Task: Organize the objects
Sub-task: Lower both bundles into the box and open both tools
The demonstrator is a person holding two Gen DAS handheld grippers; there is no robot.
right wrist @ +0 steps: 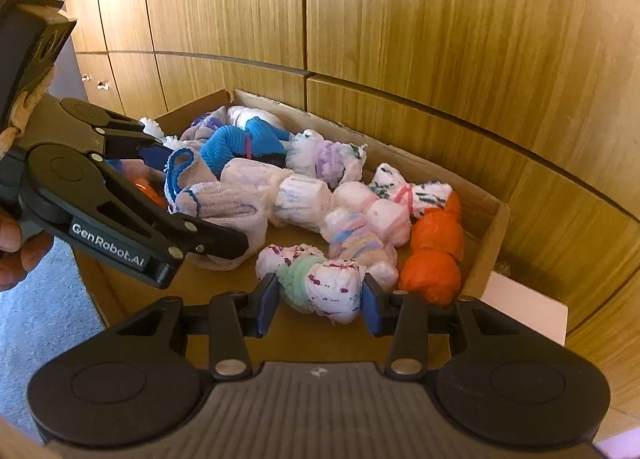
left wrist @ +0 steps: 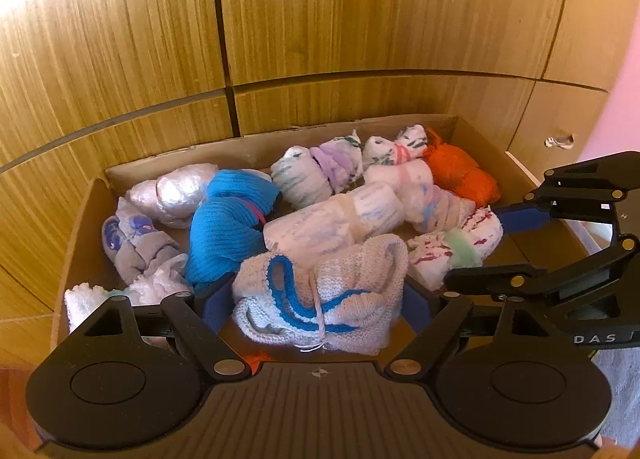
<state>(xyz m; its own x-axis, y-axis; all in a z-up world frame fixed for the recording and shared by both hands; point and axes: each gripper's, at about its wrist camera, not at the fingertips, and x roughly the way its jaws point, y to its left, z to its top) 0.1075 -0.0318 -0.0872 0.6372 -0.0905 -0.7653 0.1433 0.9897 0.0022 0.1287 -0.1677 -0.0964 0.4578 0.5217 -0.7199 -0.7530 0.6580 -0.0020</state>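
Observation:
A cardboard box (left wrist: 76, 227) (right wrist: 488, 235) holds several tied cloth bundles. My left gripper (left wrist: 316, 307) is wide open around a grey knit bundle with blue trim (left wrist: 320, 299), which rests at the box's near side; it also shows in the right wrist view (right wrist: 224, 215). My right gripper (right wrist: 320, 303) is open with its pads on either side of a white bundle with maroon specks and a green band (right wrist: 320, 279), seen too in the left wrist view (left wrist: 456, 251). Whether the pads touch it is unclear.
Other bundles fill the box: a bright blue one (left wrist: 228, 227), an orange one (left wrist: 460, 175) (right wrist: 432, 251), white and lilac ones (left wrist: 320, 171). Wooden cabinet doors (left wrist: 320, 19) stand right behind the box. Grey carpet (right wrist: 36, 323) lies at the left.

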